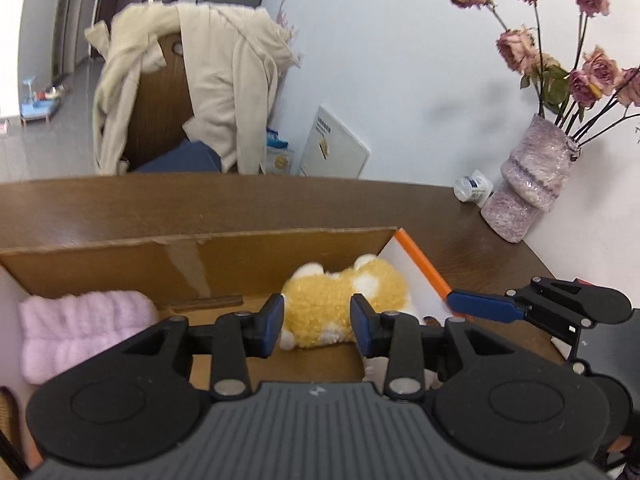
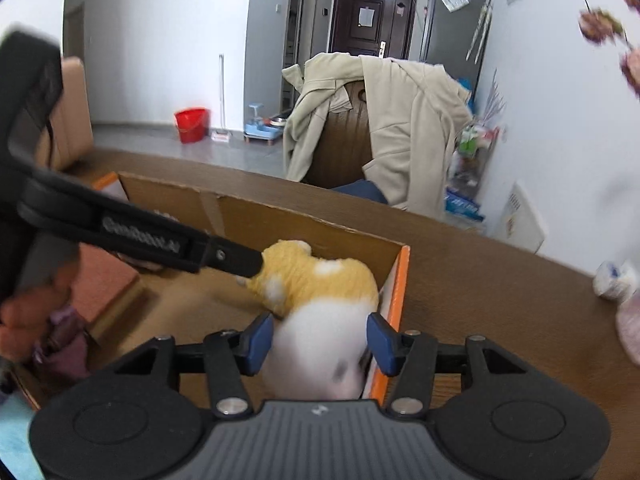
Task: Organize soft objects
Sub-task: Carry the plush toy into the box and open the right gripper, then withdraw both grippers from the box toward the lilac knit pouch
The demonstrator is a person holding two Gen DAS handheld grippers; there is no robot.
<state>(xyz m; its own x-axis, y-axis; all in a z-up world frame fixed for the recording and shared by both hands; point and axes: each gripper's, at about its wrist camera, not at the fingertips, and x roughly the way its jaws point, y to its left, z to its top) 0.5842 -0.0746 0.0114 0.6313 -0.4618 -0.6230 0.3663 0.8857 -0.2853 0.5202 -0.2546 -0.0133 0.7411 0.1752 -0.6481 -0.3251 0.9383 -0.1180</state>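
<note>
Reading "GenRobot.AI", the left gripper (image 2: 256,266) touches the plush toy (image 2: 316,280).

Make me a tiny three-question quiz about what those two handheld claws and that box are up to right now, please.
1. True or false: the yellow plush toy lies inside the cardboard box.
2. What lies at the box's other end? A) red bucket B) pink fluffy cloth C) vase
3. Fill in: the jaws of the left gripper and the right gripper both stand ____.

Key: 1 true; 2 B; 3 open, one on each side of the toy, neither clearly pressing it.
</note>
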